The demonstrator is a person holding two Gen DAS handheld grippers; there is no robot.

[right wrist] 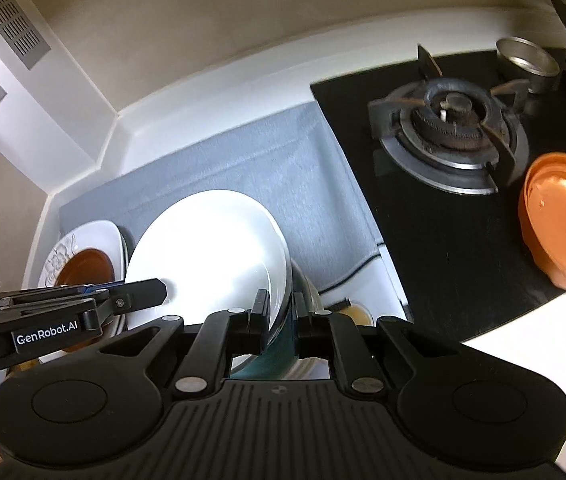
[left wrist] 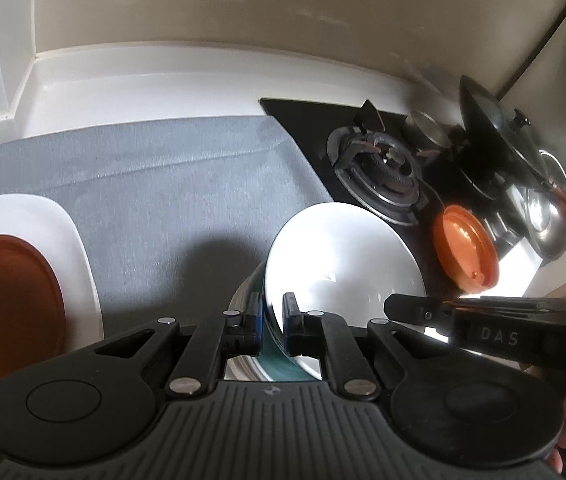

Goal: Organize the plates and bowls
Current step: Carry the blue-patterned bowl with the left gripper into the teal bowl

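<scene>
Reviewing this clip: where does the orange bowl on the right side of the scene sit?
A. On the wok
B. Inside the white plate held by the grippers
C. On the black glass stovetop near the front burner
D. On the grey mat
C. The orange bowl rests on the black stovetop, just right of the burner, apart from the white plate and the grey mat.

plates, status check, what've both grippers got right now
Left gripper and right gripper both shut on white plate rim, plate tilted over stack. Orange bowl on stove, apart. Nothing in the way.
</scene>
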